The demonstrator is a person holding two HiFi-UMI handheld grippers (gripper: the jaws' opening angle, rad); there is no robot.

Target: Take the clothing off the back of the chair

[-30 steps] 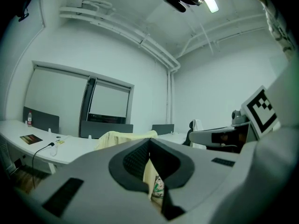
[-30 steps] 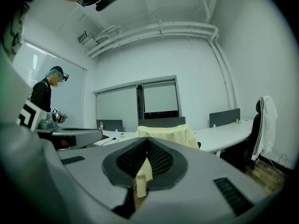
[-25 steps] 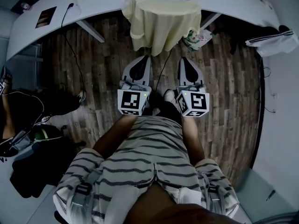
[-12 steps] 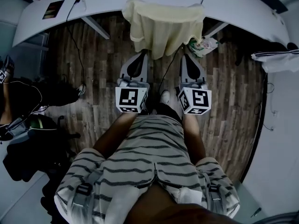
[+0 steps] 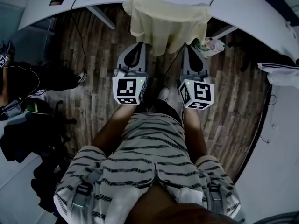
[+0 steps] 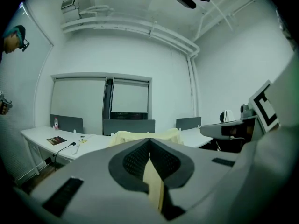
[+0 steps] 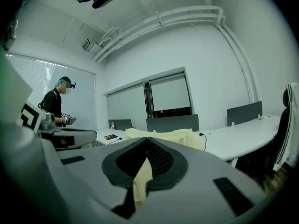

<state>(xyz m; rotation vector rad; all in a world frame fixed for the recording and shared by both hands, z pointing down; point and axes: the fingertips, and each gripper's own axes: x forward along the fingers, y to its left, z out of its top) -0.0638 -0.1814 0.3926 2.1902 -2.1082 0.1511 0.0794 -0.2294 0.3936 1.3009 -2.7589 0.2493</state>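
A pale yellow garment hangs over a chair back in front of the white desk; the chair itself is hidden under it. My left gripper and right gripper point at it side by side, tips level with its lower hem. Whether they touch the cloth I cannot tell. Both are shut with nothing between the jaws. In the left gripper view the garment shows just above the closed left gripper. The right gripper view has the garment behind the closed right gripper.
A curved white desk runs behind the chair, with a black cable dropping to the wooden floor. A plastic bag lies right of the garment. Dark bags sit at left. Another person stands at left with grippers.
Both grippers have moved forward toward the garment, and their tips now reach its hem. Both stay shut.
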